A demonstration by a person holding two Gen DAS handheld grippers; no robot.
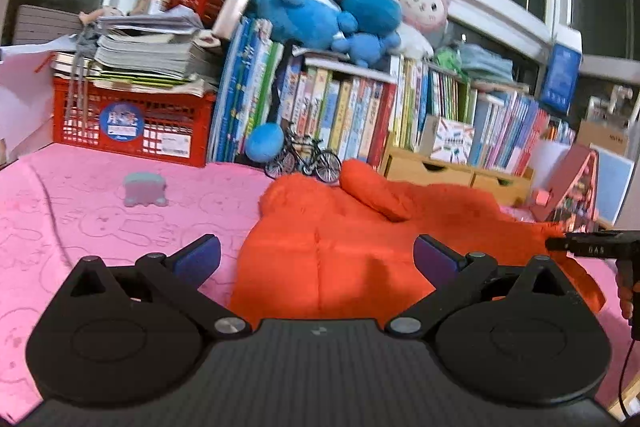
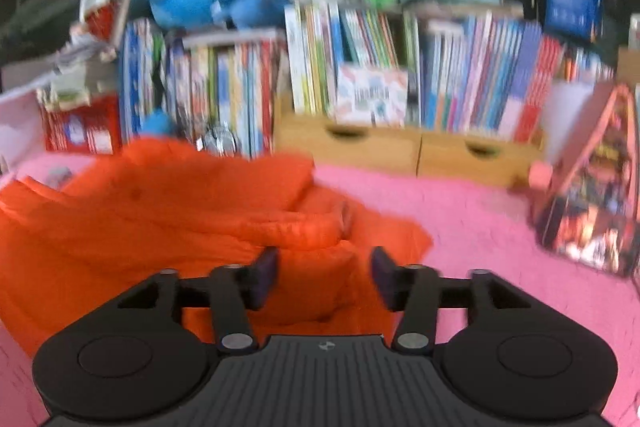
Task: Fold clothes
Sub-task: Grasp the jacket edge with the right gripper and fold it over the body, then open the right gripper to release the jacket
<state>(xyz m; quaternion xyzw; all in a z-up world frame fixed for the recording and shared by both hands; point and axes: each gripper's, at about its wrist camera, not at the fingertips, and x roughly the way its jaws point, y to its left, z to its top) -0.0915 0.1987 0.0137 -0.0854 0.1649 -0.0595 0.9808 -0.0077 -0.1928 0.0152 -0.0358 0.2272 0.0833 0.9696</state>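
An orange fleece garment [image 1: 344,243] lies bunched on the pink bedspread [image 1: 100,219], one sleeve folded over its top. My left gripper [image 1: 316,257] hovers just above the garment's near edge, open wide, with nothing between its blue pads [image 1: 200,257]. In the right wrist view the same garment [image 2: 168,211] fills the left half, its folded cuff in front of my right gripper [image 2: 324,281]. That gripper's jaws stand apart over the cloth and the pads do not pinch it. From the left wrist view the right gripper [image 1: 560,245] shows side-on at the garment's right edge.
Behind the bed stand rows of books [image 1: 352,115], a red crate [image 1: 132,123] under stacked papers, wooden drawers [image 2: 408,151], blue and pink plush toys [image 1: 340,7] and a small model bicycle [image 1: 304,159]. A small grey toy [image 1: 144,189] lies on the bedspread. A colourful bag [image 2: 592,195] leans at right.
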